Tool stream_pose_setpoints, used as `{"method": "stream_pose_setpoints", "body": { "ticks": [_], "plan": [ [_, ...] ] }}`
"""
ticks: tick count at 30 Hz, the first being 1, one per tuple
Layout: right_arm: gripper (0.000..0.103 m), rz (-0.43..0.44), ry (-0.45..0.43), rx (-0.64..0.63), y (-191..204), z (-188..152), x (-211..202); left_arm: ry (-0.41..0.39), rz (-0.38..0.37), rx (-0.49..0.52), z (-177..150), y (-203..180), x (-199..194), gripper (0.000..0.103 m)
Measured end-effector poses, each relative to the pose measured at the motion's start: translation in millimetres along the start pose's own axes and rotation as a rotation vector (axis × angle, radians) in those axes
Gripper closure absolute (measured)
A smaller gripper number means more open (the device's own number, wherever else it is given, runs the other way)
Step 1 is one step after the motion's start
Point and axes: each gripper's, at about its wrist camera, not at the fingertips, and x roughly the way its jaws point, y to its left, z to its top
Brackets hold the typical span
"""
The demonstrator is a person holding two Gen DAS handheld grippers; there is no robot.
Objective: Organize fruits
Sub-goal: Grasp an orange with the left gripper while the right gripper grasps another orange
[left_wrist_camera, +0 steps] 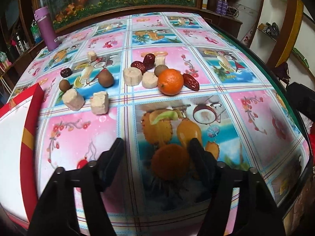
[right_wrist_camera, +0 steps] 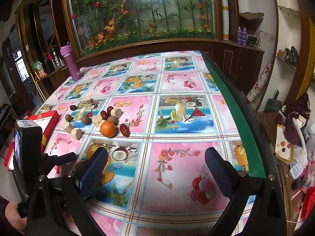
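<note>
An orange [left_wrist_camera: 170,81] lies mid-table among red dates [left_wrist_camera: 191,81], brown round fruits [left_wrist_camera: 106,78] and pale cut chunks [left_wrist_camera: 132,76]. The same cluster shows in the right wrist view, with the orange [right_wrist_camera: 107,129] at its front. My left gripper [left_wrist_camera: 157,147] is open and empty above the printed tablecloth, well short of the fruits. My right gripper [right_wrist_camera: 155,157] is open and empty, further right and nearer the table's front. A red box with a white inside [left_wrist_camera: 17,129] lies at the left edge.
A purple bottle [left_wrist_camera: 46,29] stands at the back left. A glass-fronted cabinet of artificial flowers [right_wrist_camera: 141,13] runs behind the table. The table's green edge [right_wrist_camera: 232,106] is on the right, with clutter and shelves beyond it. The left gripper's body [right_wrist_camera: 29,149] sits left of mine.
</note>
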Motion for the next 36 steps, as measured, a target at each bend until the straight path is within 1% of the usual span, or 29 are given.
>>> {"method": "stream_pose_setpoints", "body": {
  "ticks": [3, 7, 10, 11, 12, 13, 14, 15, 16, 18, 20, 22, 23, 24, 26, 28, 31, 34, 36],
  "plan": [
    [0.004, 0.004, 0.015, -0.004, 2, -1, 5, -0.007, -0.007, 0.0, 1, 2, 0, 0.042],
    [0.004, 0.013, 0.048, -0.031, 11, -2, 16, -0.01, -0.055, -0.006, 2, 5, -3, 0.054],
    [0.004, 0.037, 0.071, -0.047, 20, -2, 25, -0.007, -0.098, -0.025, 3, 12, -7, 0.058],
    [0.004, 0.046, 0.077, -0.054, 23, -1, 29, -0.012, -0.105, -0.038, 3, 17, -9, 0.058],
    [0.004, 0.053, 0.083, -0.061, 27, 0, 33, -0.022, -0.106, -0.055, 4, 23, -12, 0.06],
    [0.005, 0.054, 0.089, -0.068, 31, 1, 37, -0.032, -0.106, -0.07, 5, 29, -15, 0.067],
    [0.005, 0.06, 0.096, -0.079, 36, 3, 43, -0.041, -0.101, -0.086, 6, 36, -18, 0.071],
    [0.006, 0.071, 0.105, -0.088, 41, 5, 47, -0.044, -0.09, -0.11, 7, 46, -21, 0.078],
    [0.007, 0.084, 0.118, -0.097, 47, 7, 53, -0.035, -0.092, -0.13, 8, 54, -21, 0.08],
    [0.012, 0.115, 0.139, -0.113, 60, 11, 65, -0.011, -0.115, -0.172, 6, 70, -18, 0.08],
    [0.015, 0.138, 0.155, -0.129, 73, 14, 77, -0.007, -0.124, -0.195, 3, 81, -20, 0.08],
    [0.026, 0.163, 0.187, -0.133, 82, 17, 91, -0.004, -0.131, -0.203, 0, 89, -22, 0.08],
    [0.033, 0.18, 0.212, -0.125, 85, 18, 99, 0.001, -0.137, -0.202, -2, 91, -22, 0.08],
    [0.037, 0.198, 0.236, -0.112, 86, 18, 106, 0.008, -0.142, -0.202, -3, 93, -22, 0.08],
    [0.04, 0.206, 0.267, -0.091, 88, 18, 116, 0.029, -0.165, -0.212, -7, 97, -20, 0.08],
    [0.04, 0.181, 0.249, -0.094, 89, 19, 117, 0.032, -0.174, -0.208, -9, 99, -21, 0.08],
    [0.041, 0.154, 0.246, -0.094, 89, 21, 119, 0.034, -0.22, -0.211, -9, 97, -25, 0.08],
    [0.043, 0.161, 0.24, -0.088, 84, 20, 117, 0.017, -0.253, -0.156, -6, 85, -35, 0.08],
    [0.044, 0.166, 0.24, -0.09, 82, 22, 118, 0.007, -0.261, -0.124, -3, 76, -39, 0.08]
  ]
}}
